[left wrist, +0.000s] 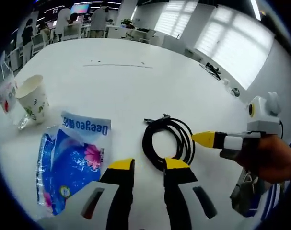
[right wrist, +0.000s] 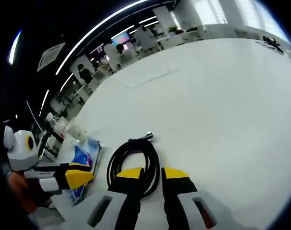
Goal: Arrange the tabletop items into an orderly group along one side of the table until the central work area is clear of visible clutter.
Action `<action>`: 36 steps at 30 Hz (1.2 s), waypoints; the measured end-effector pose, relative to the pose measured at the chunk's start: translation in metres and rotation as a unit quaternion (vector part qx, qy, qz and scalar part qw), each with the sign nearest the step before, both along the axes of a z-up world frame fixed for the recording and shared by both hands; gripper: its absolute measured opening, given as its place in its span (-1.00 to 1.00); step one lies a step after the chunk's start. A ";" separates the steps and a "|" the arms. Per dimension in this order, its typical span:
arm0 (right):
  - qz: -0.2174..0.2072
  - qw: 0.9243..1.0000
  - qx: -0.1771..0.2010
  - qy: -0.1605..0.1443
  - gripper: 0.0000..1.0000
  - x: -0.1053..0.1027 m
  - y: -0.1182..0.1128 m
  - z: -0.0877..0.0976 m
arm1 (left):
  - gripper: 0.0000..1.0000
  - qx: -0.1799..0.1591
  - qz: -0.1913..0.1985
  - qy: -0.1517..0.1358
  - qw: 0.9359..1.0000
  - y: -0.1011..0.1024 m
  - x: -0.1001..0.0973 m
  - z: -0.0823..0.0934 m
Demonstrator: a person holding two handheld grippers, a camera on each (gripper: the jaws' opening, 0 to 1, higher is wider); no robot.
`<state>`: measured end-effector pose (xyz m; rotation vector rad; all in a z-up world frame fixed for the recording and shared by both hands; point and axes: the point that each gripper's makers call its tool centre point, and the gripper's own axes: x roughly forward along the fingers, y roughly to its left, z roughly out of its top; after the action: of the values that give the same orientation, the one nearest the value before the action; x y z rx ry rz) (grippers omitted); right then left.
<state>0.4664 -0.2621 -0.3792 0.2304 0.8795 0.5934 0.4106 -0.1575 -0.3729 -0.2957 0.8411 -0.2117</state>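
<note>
Blue "Deeyeo" tissue pack (left wrist: 71, 163) (flower print) beside black cable coil (left wrist: 168, 141).

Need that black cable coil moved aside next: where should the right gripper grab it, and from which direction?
Grip the bundled strands on the near arc of the black cable coil, coming straight down from above. It lies flat on the table, and the right gripper already straddles that arc, jaws apart.
</note>
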 end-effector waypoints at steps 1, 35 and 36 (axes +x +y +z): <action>-0.001 1.000 0.001 -0.001 -0.73 0.001 0.001 0.001 | -0.57 0.000 0.001 -0.001 1.000 0.001 -0.003 0.003; 0.027 0.999 0.016 -0.025 -0.58 -0.058 0.012 0.010 | -0.60 0.054 -0.036 -0.017 0.998 0.015 -0.085 0.022; 0.030 0.999 0.014 -0.027 -0.58 -0.063 0.012 0.011 | -0.60 0.057 -0.032 -0.016 0.998 0.018 -0.089 0.022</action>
<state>0.4033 -0.2501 -0.3680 0.2133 0.8295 0.6647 0.3221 -0.1397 -0.3510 -0.1578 0.8283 -0.2261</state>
